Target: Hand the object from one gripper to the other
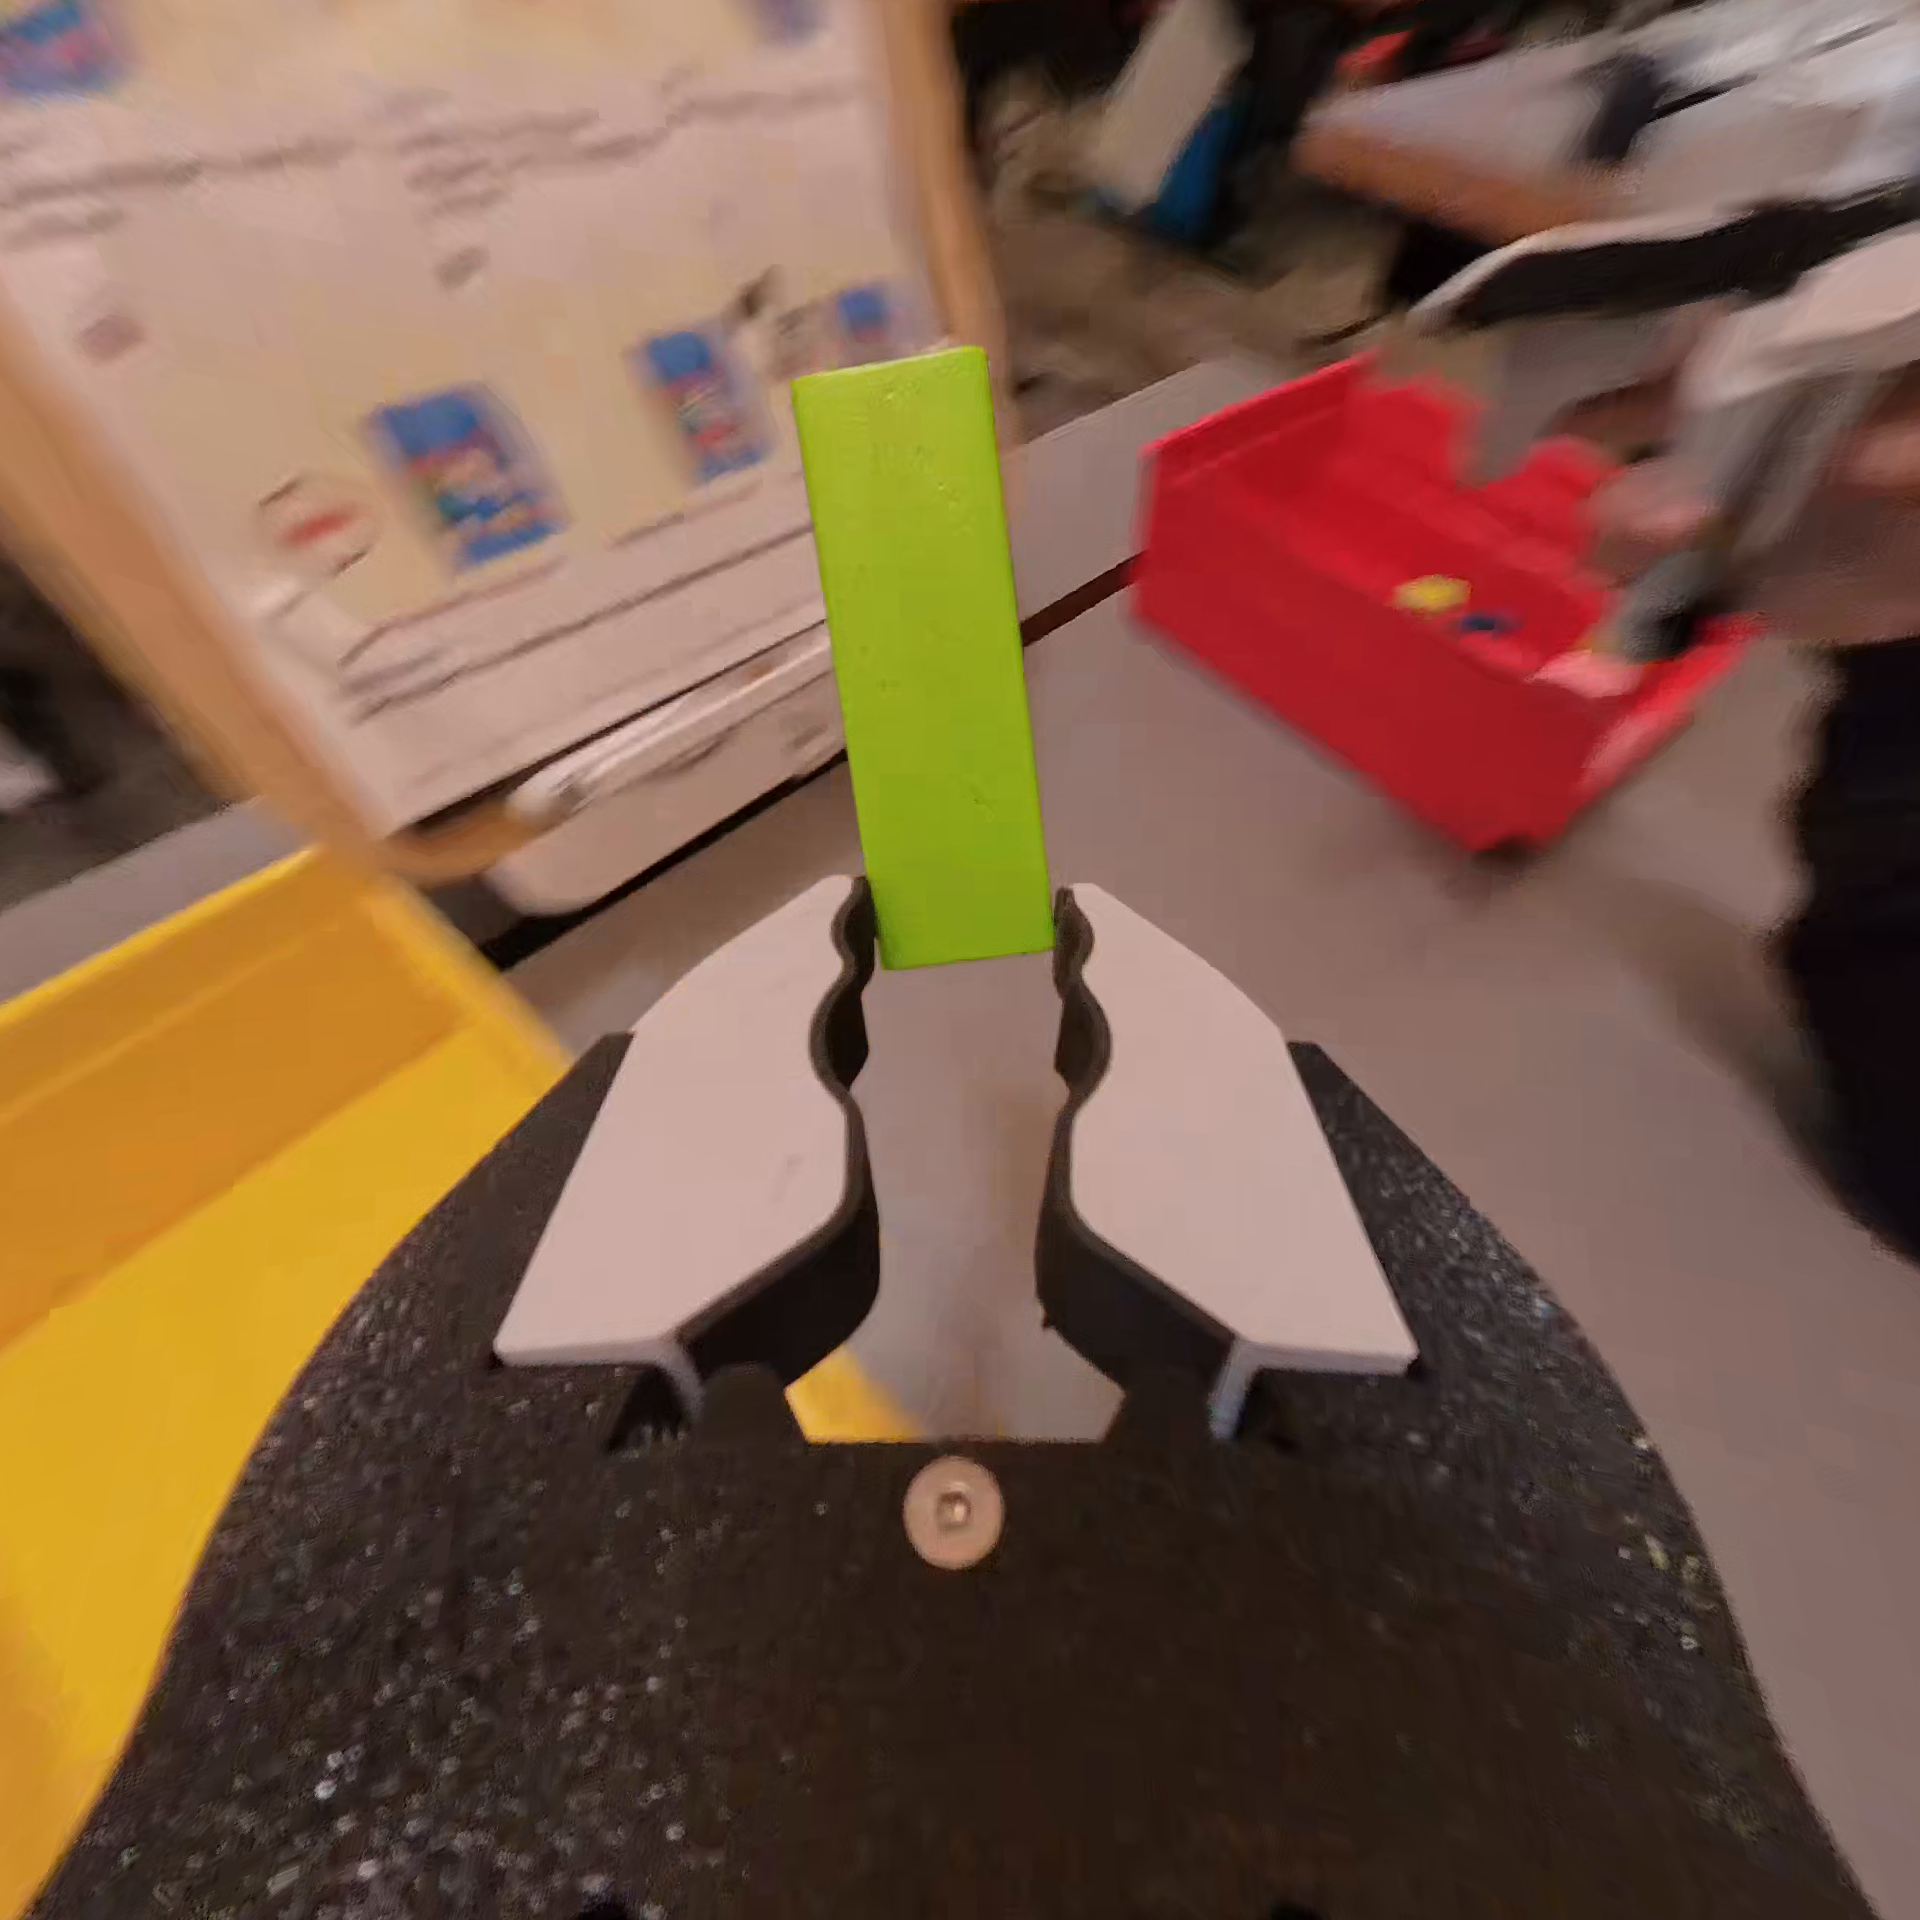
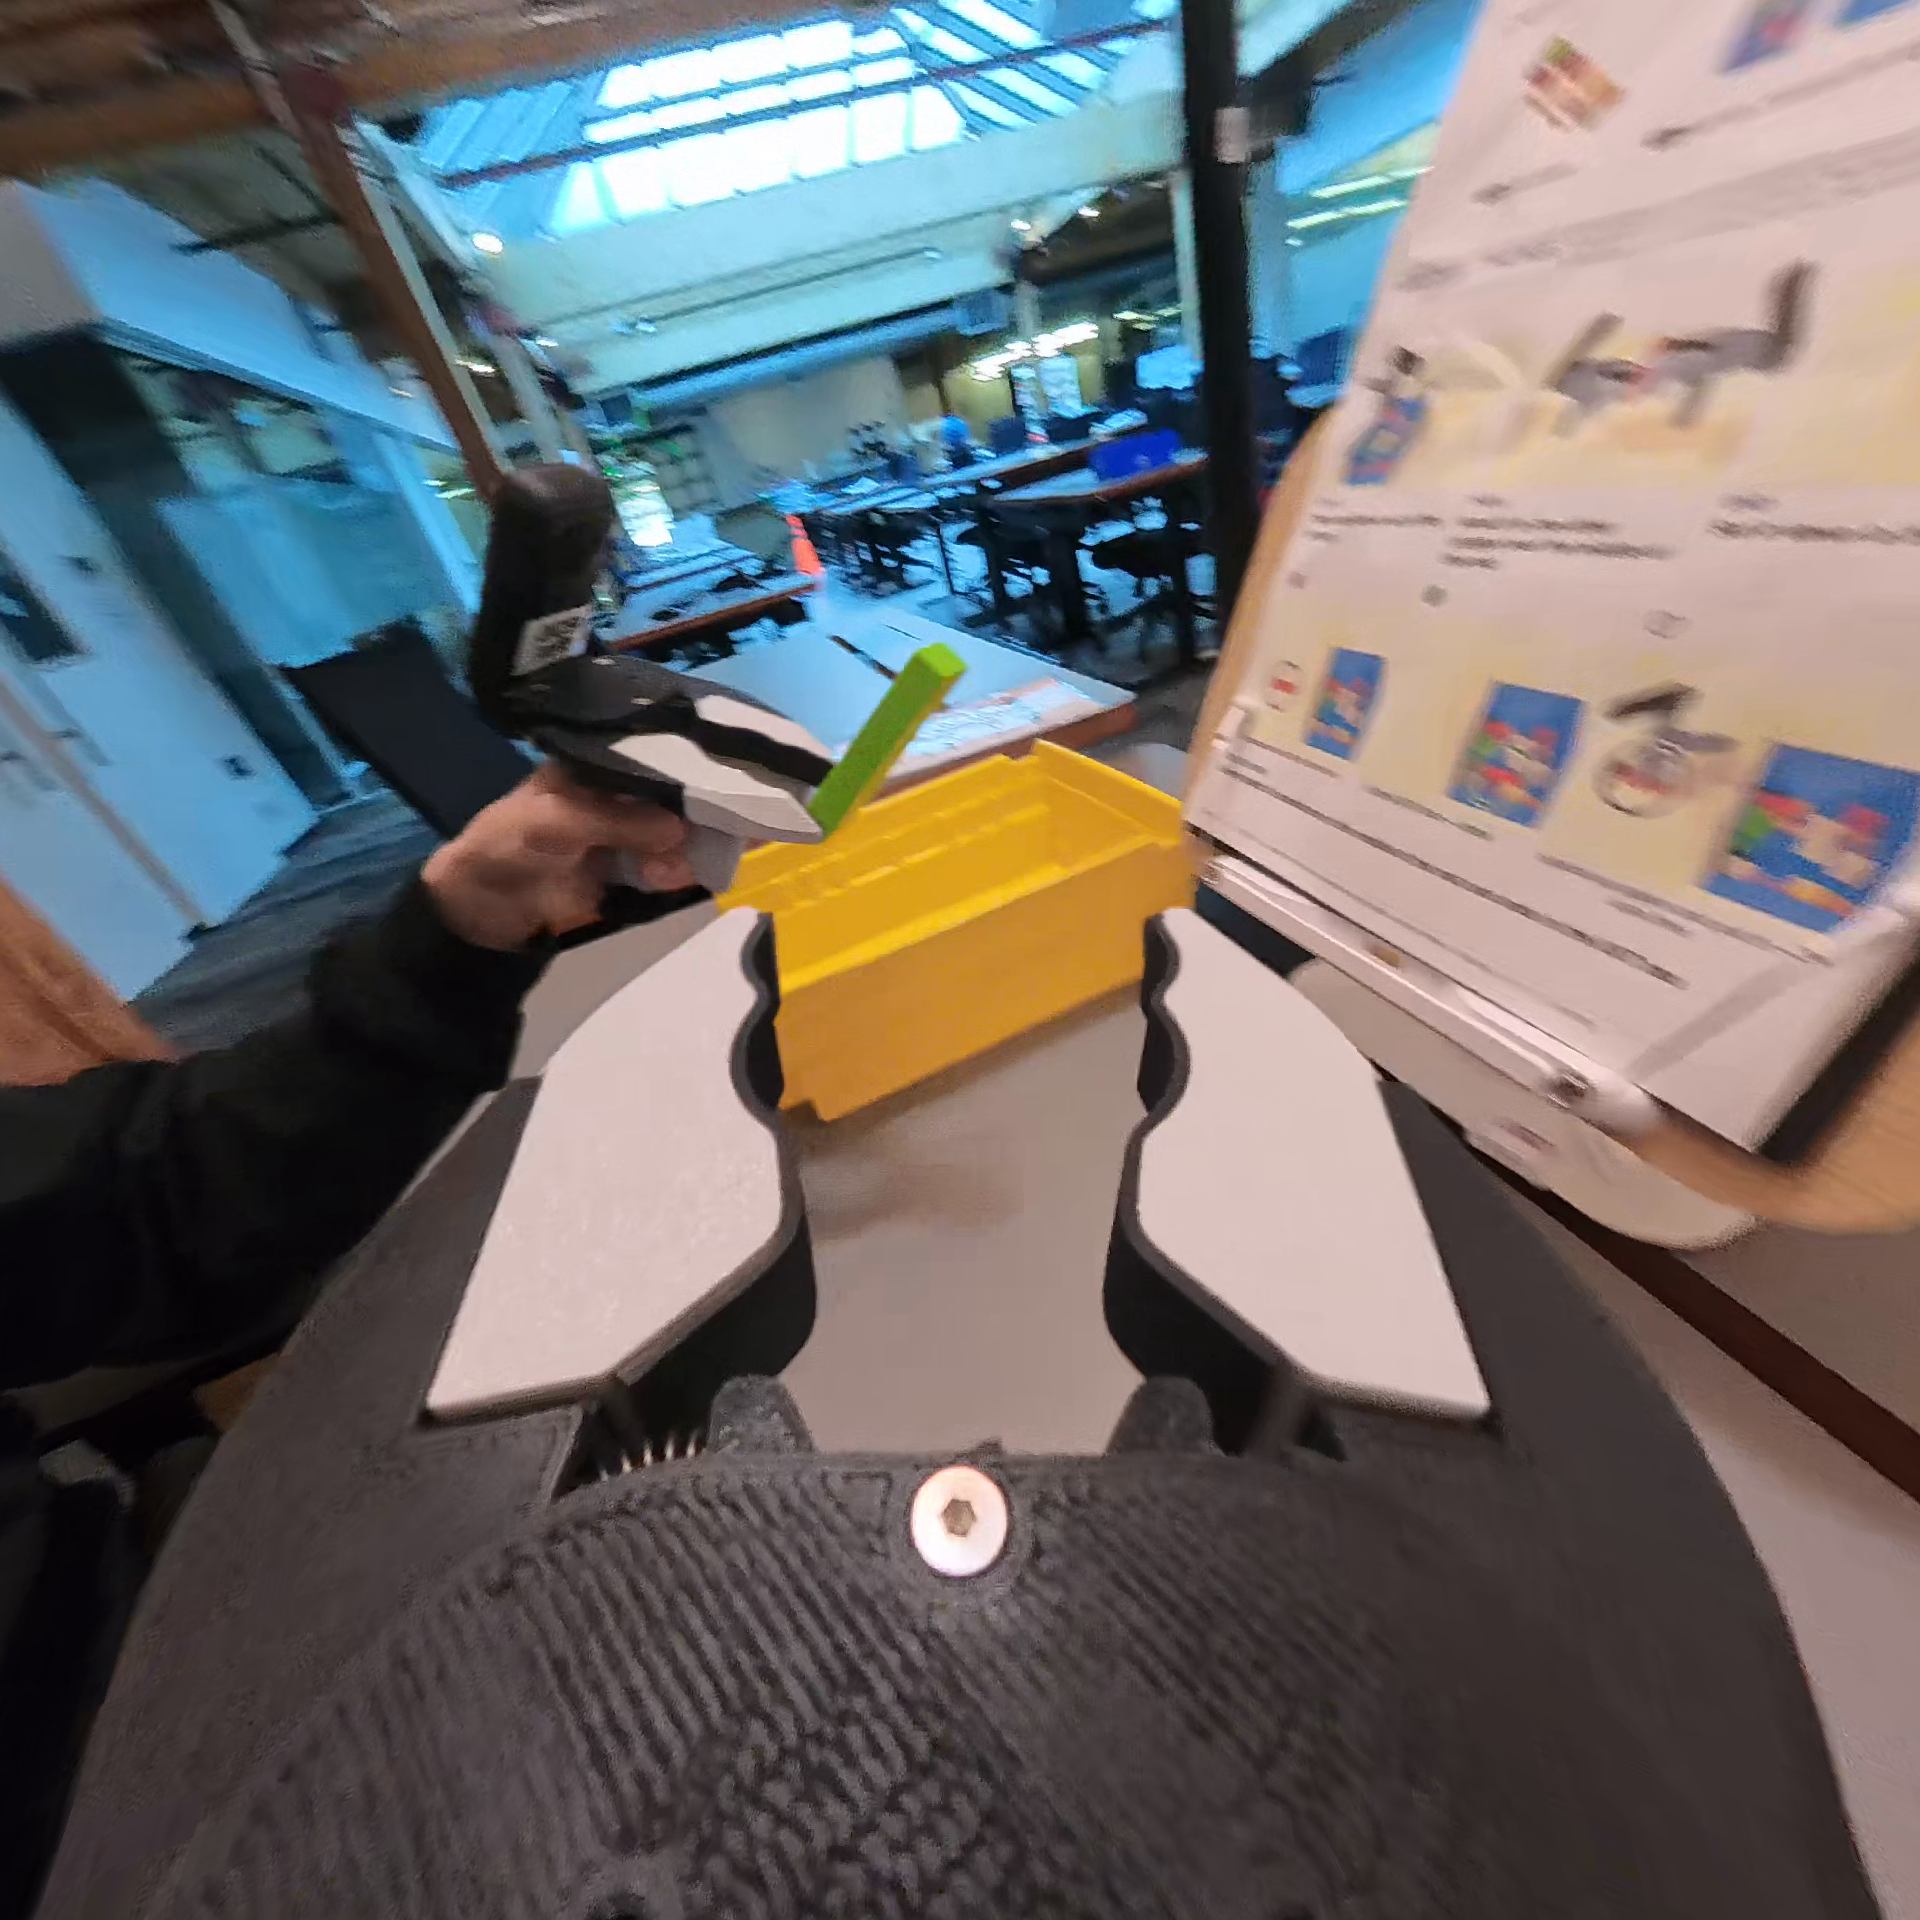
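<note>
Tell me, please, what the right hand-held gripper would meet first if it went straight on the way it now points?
Most likely the yellow bin, seen directly between the open fingertips of the right hand-held gripper. Depth is unclear, and nothing nearer shows.

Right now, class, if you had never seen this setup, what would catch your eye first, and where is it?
The bright green block stands out first, gripped by its lower end in the left gripper. Next come the yellow bin beneath it and the red bin across the table. The right gripper is open.

Bright skylight overhead; motion-blurred backgrounds, wide-angle bending at edges.
</note>
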`<state>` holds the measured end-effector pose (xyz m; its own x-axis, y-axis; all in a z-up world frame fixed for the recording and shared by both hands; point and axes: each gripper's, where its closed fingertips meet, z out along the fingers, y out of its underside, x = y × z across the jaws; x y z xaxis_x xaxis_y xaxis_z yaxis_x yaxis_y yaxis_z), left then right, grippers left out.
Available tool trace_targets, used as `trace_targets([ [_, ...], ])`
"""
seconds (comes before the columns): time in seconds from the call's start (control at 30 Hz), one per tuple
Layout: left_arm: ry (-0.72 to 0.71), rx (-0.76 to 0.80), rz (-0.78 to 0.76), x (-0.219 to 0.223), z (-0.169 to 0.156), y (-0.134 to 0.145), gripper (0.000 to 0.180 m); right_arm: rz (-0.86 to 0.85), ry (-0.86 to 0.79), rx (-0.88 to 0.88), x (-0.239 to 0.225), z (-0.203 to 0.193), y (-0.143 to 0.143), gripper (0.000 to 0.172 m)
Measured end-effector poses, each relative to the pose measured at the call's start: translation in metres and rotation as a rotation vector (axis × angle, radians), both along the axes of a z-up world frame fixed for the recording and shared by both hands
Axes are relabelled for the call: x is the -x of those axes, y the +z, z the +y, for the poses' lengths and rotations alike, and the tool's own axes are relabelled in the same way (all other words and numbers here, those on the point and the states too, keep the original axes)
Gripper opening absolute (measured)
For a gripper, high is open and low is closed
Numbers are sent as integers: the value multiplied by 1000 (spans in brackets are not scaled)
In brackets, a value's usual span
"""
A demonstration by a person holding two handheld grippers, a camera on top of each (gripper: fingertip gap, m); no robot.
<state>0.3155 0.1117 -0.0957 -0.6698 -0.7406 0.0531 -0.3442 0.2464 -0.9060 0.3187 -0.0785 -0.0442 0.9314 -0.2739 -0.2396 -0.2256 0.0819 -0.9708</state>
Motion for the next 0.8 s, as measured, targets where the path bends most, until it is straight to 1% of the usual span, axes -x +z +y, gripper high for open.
trace_targets([
  [0.03,-101,52,-29,7,-20,9,33,-11,45,-12,8,9,4,74],
  [0.13,-365,157,-149,29,-71,31,33,-64,177,-60,34,31,19,84],
  [0.23,-524,218,-223,46,-103,39,33,-93,235,-70,49,45,27,93],
  [0.3,-591,250,-255,53,-116,41,33,-100,251,-60,55,51,27,95],
  [0.37,-637,273,-272,57,-125,43,33,-102,266,-63,58,54,28,93],
  [0.47,-684,262,-249,65,-132,38,33,-110,266,-94,58,54,33,77],
  [0.57,-685,213,-254,65,-137,29,33,-103,283,-132,59,54,37,65],
  [0.6,-688,210,-251,65,-138,28,32,-103,285,-133,59,55,36,59],
  [0.67,-695,226,-247,66,-139,30,32,-106,304,-122,61,55,34,36],
  [0.73,-697,253,-244,67,-140,32,32,-116,294,-118,61,54,36,36],
  [0.8,-663,291,-244,64,-140,37,31,-127,270,-120,60,52,39,36],
])
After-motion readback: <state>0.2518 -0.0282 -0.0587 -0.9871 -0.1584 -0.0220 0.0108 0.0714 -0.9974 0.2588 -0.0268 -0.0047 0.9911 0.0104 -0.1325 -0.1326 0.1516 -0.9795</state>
